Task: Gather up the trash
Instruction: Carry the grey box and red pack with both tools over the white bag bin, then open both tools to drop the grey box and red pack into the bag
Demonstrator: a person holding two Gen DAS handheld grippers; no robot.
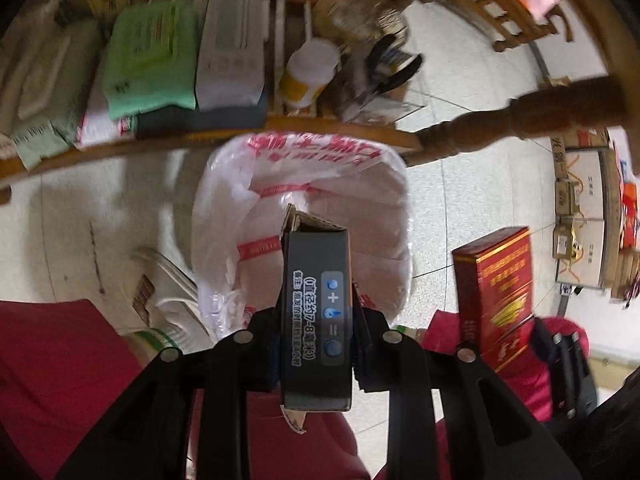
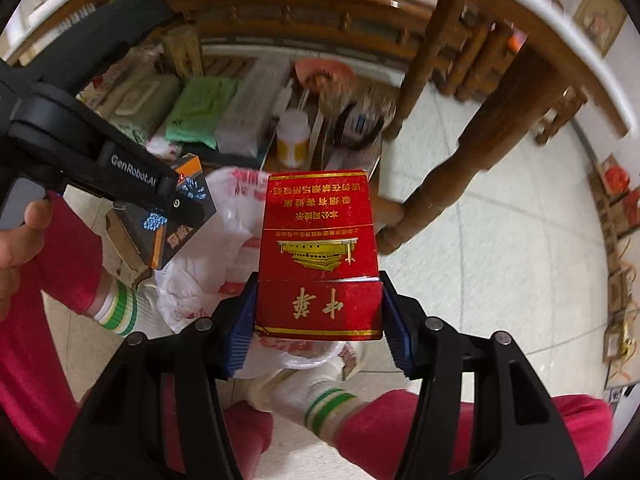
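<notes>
My left gripper (image 1: 316,340) is shut on a small black cardboard box (image 1: 316,312) with blue and white print, held above a bin lined with a white plastic bag with red print (image 1: 320,184). My right gripper (image 2: 318,320) is shut on a red cigarette pack (image 2: 318,240) with gold print, held above and to the right of the same bag (image 2: 236,216). In the right wrist view the left gripper (image 2: 180,204) and its black box (image 2: 160,236) are at the left. In the left wrist view the red pack (image 1: 496,292) is at the right.
A low wooden shelf (image 1: 280,128) behind the bin holds a green packet (image 1: 152,60), a white box (image 1: 236,40), a white bottle (image 1: 308,72) and scissors. A wooden table leg (image 2: 460,176) stands at the right. Cardboard boxes (image 1: 580,220) lie far right. The person's red-trousered legs (image 2: 440,420) flank the bin.
</notes>
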